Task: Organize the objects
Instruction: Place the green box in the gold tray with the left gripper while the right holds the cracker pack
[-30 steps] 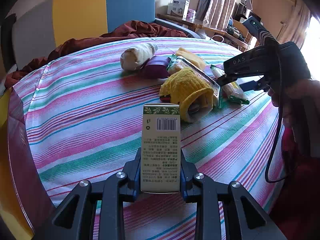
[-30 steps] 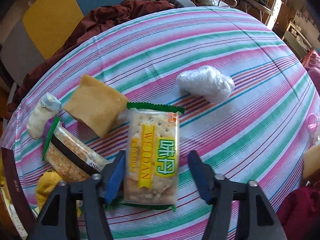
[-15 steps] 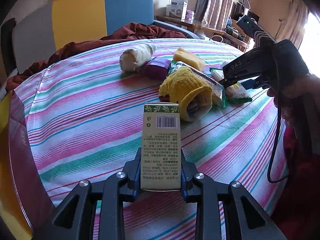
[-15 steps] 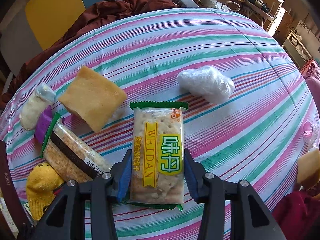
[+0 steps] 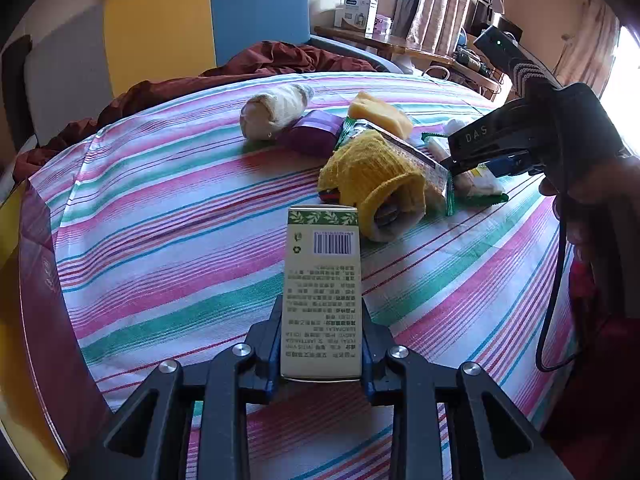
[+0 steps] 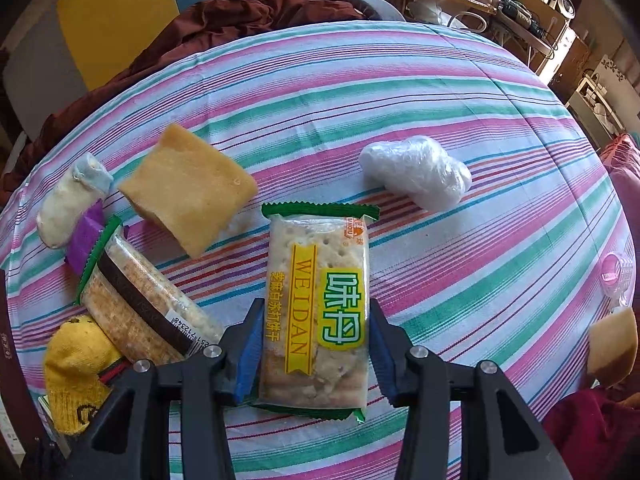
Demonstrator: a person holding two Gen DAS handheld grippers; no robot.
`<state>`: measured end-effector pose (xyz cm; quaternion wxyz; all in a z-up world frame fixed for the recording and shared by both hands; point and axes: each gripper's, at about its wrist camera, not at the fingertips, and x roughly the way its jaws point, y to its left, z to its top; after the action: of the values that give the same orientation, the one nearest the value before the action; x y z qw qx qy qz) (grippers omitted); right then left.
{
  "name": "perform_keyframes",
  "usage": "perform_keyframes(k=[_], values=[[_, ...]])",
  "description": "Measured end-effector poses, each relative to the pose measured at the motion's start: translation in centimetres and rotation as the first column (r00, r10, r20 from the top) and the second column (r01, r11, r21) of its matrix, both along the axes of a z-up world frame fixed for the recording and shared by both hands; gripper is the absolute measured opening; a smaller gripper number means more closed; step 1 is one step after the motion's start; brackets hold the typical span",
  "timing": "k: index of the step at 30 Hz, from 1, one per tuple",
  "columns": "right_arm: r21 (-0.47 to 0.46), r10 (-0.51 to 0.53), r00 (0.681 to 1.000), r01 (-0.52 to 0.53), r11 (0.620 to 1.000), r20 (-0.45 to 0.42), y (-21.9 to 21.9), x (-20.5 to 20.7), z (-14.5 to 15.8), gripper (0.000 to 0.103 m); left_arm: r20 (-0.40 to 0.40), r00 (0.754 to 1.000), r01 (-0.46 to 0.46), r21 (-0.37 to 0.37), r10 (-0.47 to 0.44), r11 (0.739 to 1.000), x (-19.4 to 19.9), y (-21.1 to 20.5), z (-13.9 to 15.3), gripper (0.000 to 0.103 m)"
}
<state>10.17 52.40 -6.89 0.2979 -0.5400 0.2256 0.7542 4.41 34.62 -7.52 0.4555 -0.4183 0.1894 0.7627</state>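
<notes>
Two cracker packs (image 6: 316,312), one box (image 5: 322,292), one sock (image 5: 374,178).

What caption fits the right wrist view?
Right tongs closed on a cracker packet on the striped tablecloth.

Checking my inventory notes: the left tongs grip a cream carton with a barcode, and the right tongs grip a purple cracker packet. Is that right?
Not quite. The left tongs do grip the cream carton with a barcode, but the right wrist view shows the right tongs gripping a green-edged clear cracker packet, not a purple one.
</notes>
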Motion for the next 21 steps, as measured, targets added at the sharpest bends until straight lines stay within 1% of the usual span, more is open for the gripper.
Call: perform_keyframes(k=[3,4,7,10,12,14,16,18,20,21], values=[[0.006,0.006,1.0,-0.006,1.0,0.001,0.0,0.2,0.0,0.048,0.021,1.0,-0.012,-0.007,0.013,1.0,0.0,-0.6,0.7,0.03],[0.011,0.01,1.0,-0.01,1.0,0.003,0.0,0.3,0.0,0.048,0.026,1.0,-0.015,0.008,0.015,1.0,0.1,-1.2,1.3,0.03],[0.021,0.017,1.0,-0.017,1.0,0.006,0.0,0.5,0.0,0.048,0.009,1.0,-0.03,0.061,0.03,0.998,0.0,-3.4,3.9,0.03],[0.031,0.022,1.0,-0.023,0.999,0.01,-0.1,0.8,0.1,0.048,0.022,0.995,-0.094,0.116,0.093,0.989,-1.8,-6.4,6.9,0.03],[0.038,0.025,1.0,-0.026,0.999,0.012,-0.2,1.0,0.1,0.048,0.018,0.989,-0.148,0.131,0.147,0.98,-3.8,-8.5,8.5,0.03],[0.043,0.028,0.999,-0.028,0.999,0.015,-0.2,1.2,0.2,0.048,0.042,0.975,-0.22,0.119,0.216,0.968,-6.7,-11.2,9.5,0.03],[0.047,0.03,0.999,-0.031,0.998,0.019,-0.2,1.4,0.2,0.048,0.088,0.954,-0.295,0.088,0.287,0.952,-9.8,-14.0,9.5,0.03],[0.049,0.031,0.999,-0.032,0.998,0.021,-0.2,1.6,0.2,0.047,0.131,0.927,-0.361,0.049,0.352,0.931,-13.1,-17.0,8.9,0.03],[0.051,0.033,0.999,-0.034,0.998,0.022,-0.2,1.8,0.2,0.047,0.142,0.898,-0.418,-0.012,0.416,0.908,-15.9,-19.4,8.2,0.03],[0.052,0.033,0.999,-0.034,0.998,0.023,-0.1,2.0,0.3,0.047,0.147,0.889,-0.433,-0.033,0.433,0.901,-16.8,-20.3,7.7,0.03]])
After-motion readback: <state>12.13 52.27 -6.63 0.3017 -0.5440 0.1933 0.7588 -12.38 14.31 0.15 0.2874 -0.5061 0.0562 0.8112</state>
